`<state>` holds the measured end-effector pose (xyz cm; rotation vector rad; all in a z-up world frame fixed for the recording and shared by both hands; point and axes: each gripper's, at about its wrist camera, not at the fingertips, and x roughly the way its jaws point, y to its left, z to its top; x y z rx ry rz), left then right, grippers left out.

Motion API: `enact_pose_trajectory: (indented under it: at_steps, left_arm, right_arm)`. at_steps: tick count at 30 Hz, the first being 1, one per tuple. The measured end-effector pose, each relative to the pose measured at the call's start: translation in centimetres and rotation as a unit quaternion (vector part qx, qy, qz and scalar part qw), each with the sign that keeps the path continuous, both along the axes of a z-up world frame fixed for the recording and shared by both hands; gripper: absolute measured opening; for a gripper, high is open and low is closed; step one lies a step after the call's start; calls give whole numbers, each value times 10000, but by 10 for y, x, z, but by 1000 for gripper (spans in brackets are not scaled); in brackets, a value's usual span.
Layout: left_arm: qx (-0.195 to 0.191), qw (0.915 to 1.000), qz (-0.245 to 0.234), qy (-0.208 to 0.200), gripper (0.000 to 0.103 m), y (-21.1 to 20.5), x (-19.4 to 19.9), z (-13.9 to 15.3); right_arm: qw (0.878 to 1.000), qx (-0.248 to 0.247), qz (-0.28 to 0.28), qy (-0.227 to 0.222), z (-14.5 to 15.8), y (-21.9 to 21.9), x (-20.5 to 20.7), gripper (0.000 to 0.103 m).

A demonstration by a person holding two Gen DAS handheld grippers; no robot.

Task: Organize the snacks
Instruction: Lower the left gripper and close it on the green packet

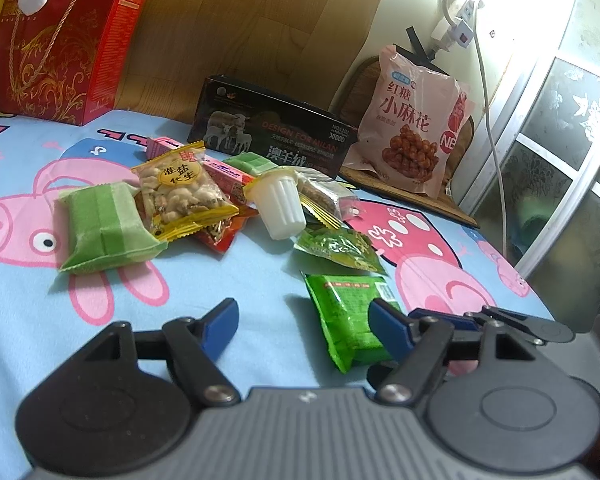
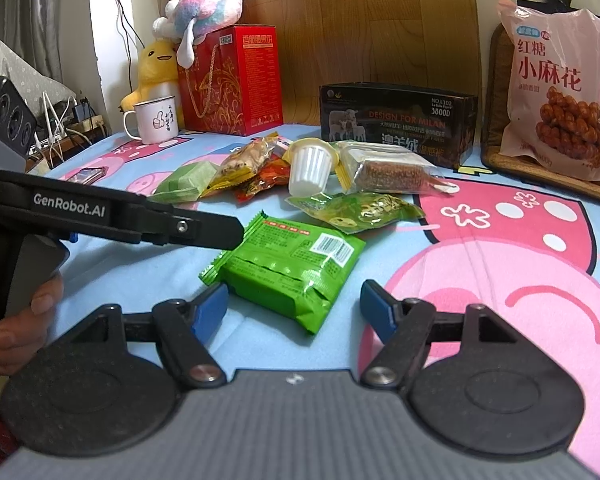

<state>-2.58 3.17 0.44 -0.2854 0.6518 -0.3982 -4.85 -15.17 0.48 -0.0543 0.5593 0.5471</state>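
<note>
Lining up both tongs, spread wide and empty.
My right tongs [image 2: 292,308] face the light, crinkly green packet [image 2: 288,264]; I'd pinch its sealed edge.

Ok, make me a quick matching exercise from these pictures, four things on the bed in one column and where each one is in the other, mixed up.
Things:
1. bright green packet
2. jelly cup
3. enamel mug
4. pink snack bag

Places:
A. beside the red gift box
B. far right, leaning upright
C. between the right gripper fingers
D. lying among the snack pile

Pairs: 1-C, 2-D, 3-A, 4-B
</note>
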Motion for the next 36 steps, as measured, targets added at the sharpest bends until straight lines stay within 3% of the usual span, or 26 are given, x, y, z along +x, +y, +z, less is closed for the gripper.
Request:
enact_pose_trajectory:
  at_steps: [18, 31, 36]
  left_arm:
    - [6, 10000, -47, 0, 76, 3, 1, 0]
    - [-9, 10000, -51, 1, 76, 4, 1, 0]
    - [-187, 9998, -65, 42, 74, 10, 1, -1]
  right_arm:
    - [9995, -307, -52, -52, -2, 8, -1, 85]
    - [9991, -402, -80, -92, -3, 10, -3, 85]
    - [9991, -409, -83, -97, -3, 10, -3, 85]
